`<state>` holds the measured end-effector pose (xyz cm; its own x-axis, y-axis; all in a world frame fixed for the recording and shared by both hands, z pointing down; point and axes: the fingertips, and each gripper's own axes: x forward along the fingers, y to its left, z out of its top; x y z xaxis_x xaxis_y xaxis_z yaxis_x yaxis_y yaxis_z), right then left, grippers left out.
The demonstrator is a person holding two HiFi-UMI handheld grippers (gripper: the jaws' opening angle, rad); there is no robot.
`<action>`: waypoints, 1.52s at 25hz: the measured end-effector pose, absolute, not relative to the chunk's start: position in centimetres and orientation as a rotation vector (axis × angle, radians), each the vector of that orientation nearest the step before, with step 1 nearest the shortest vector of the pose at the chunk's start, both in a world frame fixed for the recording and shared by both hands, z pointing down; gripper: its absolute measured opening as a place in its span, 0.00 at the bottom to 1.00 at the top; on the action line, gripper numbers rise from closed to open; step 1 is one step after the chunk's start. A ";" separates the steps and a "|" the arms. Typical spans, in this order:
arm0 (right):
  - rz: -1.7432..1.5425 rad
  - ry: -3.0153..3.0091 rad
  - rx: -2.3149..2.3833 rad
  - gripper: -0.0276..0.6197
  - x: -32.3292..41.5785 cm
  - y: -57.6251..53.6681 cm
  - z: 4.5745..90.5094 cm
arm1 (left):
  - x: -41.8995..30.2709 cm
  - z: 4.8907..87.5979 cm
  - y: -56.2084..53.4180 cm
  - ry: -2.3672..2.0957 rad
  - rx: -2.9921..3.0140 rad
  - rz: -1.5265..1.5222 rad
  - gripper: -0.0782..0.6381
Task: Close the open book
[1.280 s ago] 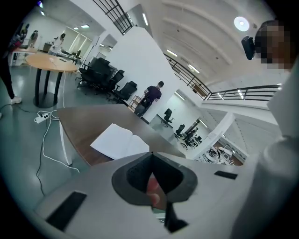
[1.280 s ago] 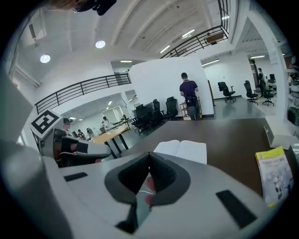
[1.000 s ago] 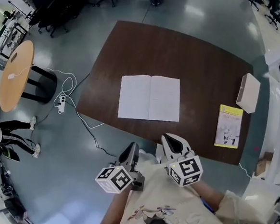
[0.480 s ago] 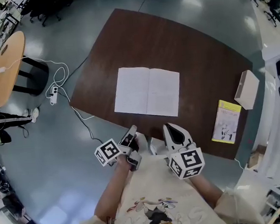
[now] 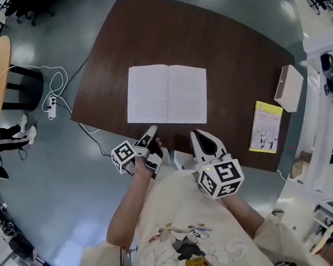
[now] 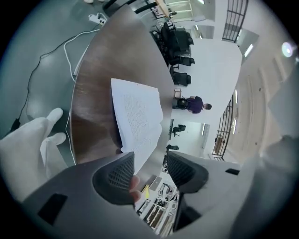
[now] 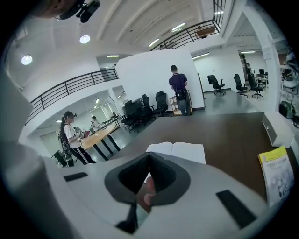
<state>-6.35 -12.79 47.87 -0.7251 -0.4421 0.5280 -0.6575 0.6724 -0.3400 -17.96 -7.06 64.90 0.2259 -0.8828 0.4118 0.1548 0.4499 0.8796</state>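
The open book (image 5: 167,95) lay in the middle of the worktop (image 5: 229,56). To its right lay a booklet (image 5: 262,127), and beyond that a box (image 5: 288,88) by the right edge. The left gripper (image 5: 150,132) and right gripper (image 5: 199,136) hung side by side at the near edge.

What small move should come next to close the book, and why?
Probably ease the left tool forward to the near left edge of the open book: its jaws are apart and just short of that page, while the right tool is shut.
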 end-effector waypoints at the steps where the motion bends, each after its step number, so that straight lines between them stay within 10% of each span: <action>1: 0.735 -2.483 0.869 0.05 -6.4 -13.0 47.7 | -18.2 65.5 -7.3 -1.099 0.791 -0.859 0.41; 29: 0.758 -2.400 1.106 0.05 -1.8 -14.2 47.1 | -19.5 73.7 -10.5 -1.074 0.550 -0.883 0.44; 38: 0.758 -2.407 1.084 0.05 -2.0 -14.5 47.1 | -19.6 74.8 -9.9 -1.161 0.574 -0.746 0.24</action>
<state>-1.97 -14.54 47.11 -0.6233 -0.5589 0.5469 -0.7714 0.5540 -0.3131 -19.62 -9.94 74.81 0.2125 -0.7730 0.5977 0.2222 0.6339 0.7408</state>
